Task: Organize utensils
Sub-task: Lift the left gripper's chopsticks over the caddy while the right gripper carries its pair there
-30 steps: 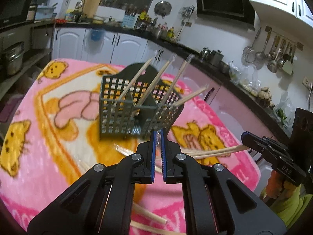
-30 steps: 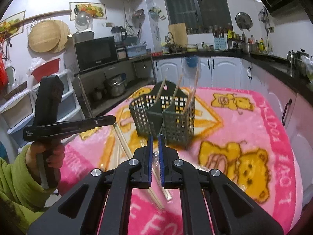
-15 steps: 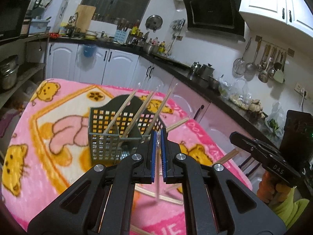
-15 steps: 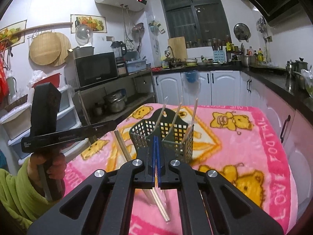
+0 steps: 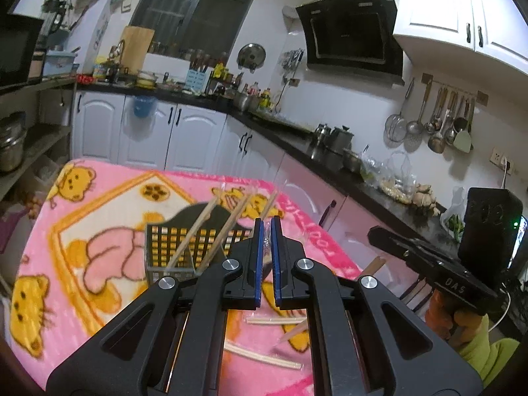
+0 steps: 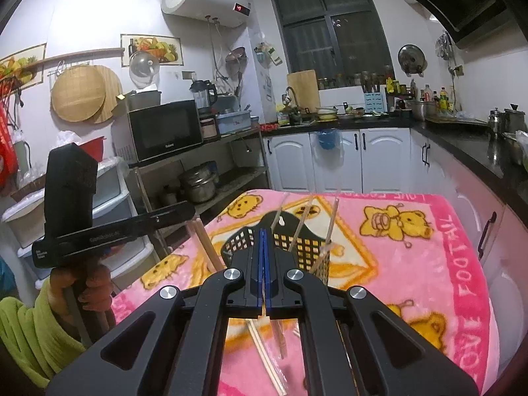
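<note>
I'm pinching crinkly clear plastic (image 5: 268, 247) in my left gripper (image 5: 266, 231). My right gripper (image 6: 264, 241) is pressing together on a thin clear strip (image 6: 279, 333). Slim wooden chopsticks (image 5: 194, 234) are leaning in the dark lattice basket (image 5: 158, 247) on fuzzy pink blanket (image 5: 109, 198).

A black microwave (image 6: 165, 130) sits on a shelf, ladles (image 5: 435, 122) hang on the wall, a pink bear blanket (image 6: 429, 257) covers the table.

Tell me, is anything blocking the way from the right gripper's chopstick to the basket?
Nothing visible. The right gripper holds its chopstick above the blanket, and the open-topped basket sits just ahead. Only the chopsticks already standing inside it crowd the opening.
</note>
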Motion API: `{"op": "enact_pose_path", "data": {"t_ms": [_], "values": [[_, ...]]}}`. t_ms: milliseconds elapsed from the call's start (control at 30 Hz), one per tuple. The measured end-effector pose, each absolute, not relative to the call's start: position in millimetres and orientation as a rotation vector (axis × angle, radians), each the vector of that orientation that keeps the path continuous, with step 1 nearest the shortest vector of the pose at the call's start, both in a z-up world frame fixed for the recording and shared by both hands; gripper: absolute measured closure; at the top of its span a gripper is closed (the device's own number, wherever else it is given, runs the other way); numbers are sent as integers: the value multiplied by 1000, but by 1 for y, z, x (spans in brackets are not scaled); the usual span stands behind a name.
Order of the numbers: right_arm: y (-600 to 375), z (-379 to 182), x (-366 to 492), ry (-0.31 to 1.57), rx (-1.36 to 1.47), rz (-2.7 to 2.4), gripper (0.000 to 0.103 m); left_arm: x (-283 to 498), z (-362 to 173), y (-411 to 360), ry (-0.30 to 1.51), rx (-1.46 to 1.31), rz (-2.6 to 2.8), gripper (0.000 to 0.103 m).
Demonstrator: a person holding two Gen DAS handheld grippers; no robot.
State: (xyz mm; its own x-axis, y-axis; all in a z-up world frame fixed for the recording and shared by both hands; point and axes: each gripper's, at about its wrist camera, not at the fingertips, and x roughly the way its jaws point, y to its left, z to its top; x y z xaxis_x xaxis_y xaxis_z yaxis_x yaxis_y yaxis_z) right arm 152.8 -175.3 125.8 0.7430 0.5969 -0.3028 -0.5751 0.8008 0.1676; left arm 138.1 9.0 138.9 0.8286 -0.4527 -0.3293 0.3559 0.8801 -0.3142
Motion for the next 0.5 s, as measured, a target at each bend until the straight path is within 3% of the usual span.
{"op": "enact_pose_path", "data": {"t_ms": [500], "values": [[-164, 180, 173, 255, 63, 678, 102, 153, 199, 4, 262, -193, -425, 101]]}}
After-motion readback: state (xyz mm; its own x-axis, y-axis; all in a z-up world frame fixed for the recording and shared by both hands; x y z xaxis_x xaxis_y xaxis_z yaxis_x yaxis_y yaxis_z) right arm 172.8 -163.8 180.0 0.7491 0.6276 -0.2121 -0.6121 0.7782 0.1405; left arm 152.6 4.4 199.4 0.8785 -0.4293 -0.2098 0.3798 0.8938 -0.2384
